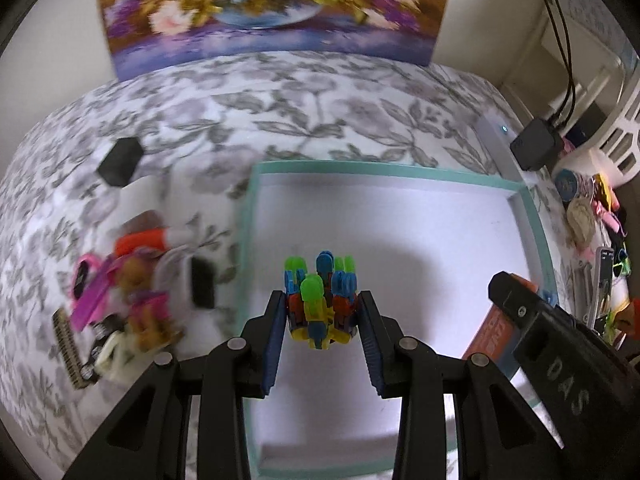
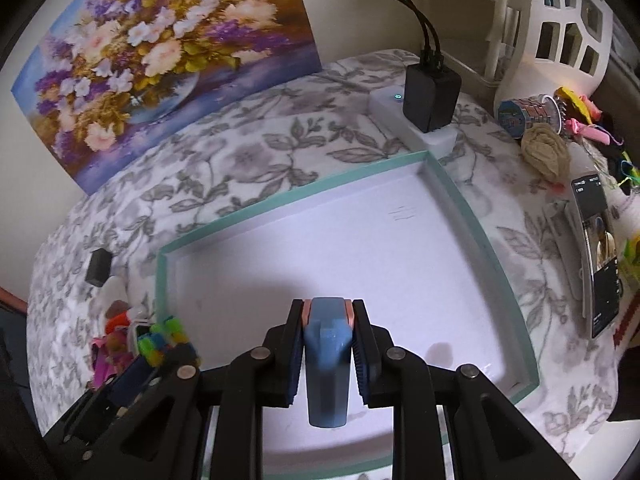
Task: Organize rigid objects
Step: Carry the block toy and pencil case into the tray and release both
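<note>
Overhead, the left tool (image 1: pixel 322 312) clamps a bundle of bright plastic pieces (image 1: pixel 320 300) above the teal-rimmed tray (image 1: pixel 248 216). Beside it, the right tool (image 2: pixel 328 344) grips a blue-and-peach block (image 2: pixel 328 344) over that same tray on the floral-clothed worktop (image 1: pixel 280 92).

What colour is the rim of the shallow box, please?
Mint green rim, white inside; clearest in the right wrist view.
</note>
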A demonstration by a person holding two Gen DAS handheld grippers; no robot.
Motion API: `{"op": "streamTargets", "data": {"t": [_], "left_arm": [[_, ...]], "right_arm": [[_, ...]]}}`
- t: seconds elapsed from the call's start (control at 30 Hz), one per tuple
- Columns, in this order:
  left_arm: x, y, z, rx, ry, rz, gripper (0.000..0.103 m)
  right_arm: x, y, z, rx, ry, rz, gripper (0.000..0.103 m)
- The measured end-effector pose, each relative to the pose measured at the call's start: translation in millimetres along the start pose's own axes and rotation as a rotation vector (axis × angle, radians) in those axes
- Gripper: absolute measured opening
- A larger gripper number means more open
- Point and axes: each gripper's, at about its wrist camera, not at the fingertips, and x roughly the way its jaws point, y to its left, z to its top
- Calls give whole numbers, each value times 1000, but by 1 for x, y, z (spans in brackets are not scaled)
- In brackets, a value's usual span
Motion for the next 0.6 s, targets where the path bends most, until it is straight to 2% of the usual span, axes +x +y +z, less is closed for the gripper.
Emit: {"op": "streamTargets", "data": {"t": [0.2,0.37,0.6], "left_arm": [[24,-7,11,28,24,2,37],[32,-7,19,45,7,14,39],[38,5,22,5,16,35,39]], "right_arm": [[12,-6,7,2,13,-28,24],[21,-7,12,2,23,-45,24],[29,-7,16,4,37,-53,25]]}}
